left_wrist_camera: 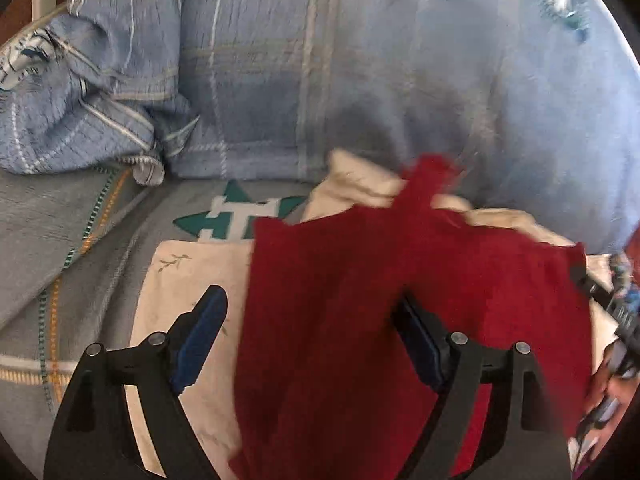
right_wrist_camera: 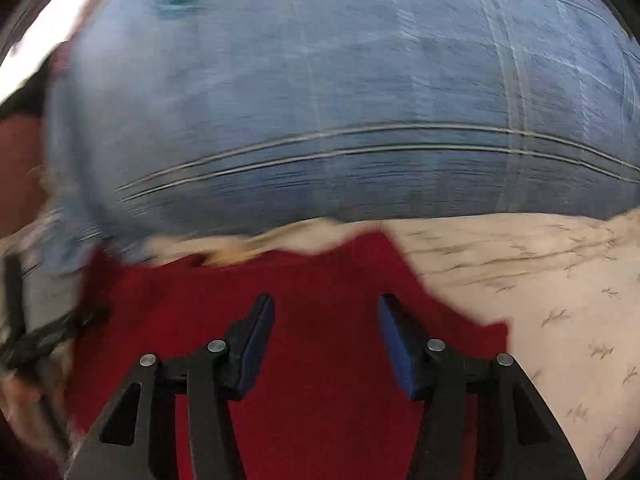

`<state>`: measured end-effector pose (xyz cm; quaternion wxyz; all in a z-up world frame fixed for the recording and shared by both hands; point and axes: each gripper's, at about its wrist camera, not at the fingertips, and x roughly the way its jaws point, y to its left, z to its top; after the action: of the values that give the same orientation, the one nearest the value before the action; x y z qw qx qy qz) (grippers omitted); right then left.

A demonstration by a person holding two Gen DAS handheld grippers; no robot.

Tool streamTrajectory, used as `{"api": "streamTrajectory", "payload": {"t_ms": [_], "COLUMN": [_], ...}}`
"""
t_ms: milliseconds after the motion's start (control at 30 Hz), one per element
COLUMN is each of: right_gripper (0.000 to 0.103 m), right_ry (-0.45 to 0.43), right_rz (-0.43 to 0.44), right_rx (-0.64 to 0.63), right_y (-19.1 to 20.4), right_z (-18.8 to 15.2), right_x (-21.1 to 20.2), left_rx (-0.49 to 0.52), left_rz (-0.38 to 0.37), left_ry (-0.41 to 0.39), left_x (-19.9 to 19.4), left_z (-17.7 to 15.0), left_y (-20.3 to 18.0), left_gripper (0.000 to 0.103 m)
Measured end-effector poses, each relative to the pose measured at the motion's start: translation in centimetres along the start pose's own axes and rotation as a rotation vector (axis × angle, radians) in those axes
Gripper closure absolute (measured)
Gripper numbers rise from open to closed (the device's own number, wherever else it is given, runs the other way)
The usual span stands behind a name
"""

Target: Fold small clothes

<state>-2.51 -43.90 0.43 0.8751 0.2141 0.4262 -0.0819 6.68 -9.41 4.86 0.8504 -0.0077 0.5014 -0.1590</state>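
A small dark red garment point(left_wrist_camera: 360, 300) lies spread on a cream cloth with a twig print point(left_wrist_camera: 180, 280). One thin red strap points away toward the blue bedding. My left gripper point(left_wrist_camera: 312, 308) is open, its fingers wide apart over the garment's left part, holding nothing. In the right wrist view the red garment point(right_wrist_camera: 320, 280) fills the lower middle, on the cream cloth point(right_wrist_camera: 540, 280). My right gripper point(right_wrist_camera: 326, 312) is open above the red fabric and holds nothing. The view is blurred.
Blue checked bedding point(left_wrist_camera: 320, 60) rises behind the clothes and shows in the right wrist view point(right_wrist_camera: 320, 100). A rumpled blue pillow point(left_wrist_camera: 80, 112) lies at far left. A grey blanket with a teal emblem point(left_wrist_camera: 240, 216) lies under the cream cloth. The other gripper point(left_wrist_camera: 612, 312) shows at right.
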Motion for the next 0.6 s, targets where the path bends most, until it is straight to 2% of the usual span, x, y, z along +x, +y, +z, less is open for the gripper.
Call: {"api": "streamTrajectory", "payload": {"t_ms": [100,167,267,367,433,600], "right_gripper": [0.050,0.048,0.048,0.044,0.038,0.038], "right_ry": [0.018,0.010,0.008,-0.004,-0.023,0.004], "right_rz": [0.002,0.007,0.029,0.090,0.114,0.129], "right_rx": [0.078,0.063,0.031,0.011,0.003,0.011], "right_y": [-2.1,-1.8,-1.2,-1.2,-1.6,-3.1], "right_z": [0.3,0.5,-0.1,-2.1,-4.3,-9.2], "right_x": [2.4,1.8,-0.9,-5.0,-7.8,-10.9], "left_rx": [-0.071,-0.088,-0.064,-0.003,0.034,0.097], "left_rz": [-0.033,-0.040,-0.039,-0.058,-0.090,-0.115], "left_ry": [0.031,0.033,-0.014,-0.050,-0.067,-0.064], "left_x": [1.4,1.1,-1.4,-4.8,-6.7,-9.9], "left_z": [0.9,1.4,1.0,-0.7,-2.5,-7.5], "left_y": [1.5,2.0,2.5,2.8,3.3,3.8], "left_gripper": [0.017,0.017,0.017,0.017,0.017,0.017]}}
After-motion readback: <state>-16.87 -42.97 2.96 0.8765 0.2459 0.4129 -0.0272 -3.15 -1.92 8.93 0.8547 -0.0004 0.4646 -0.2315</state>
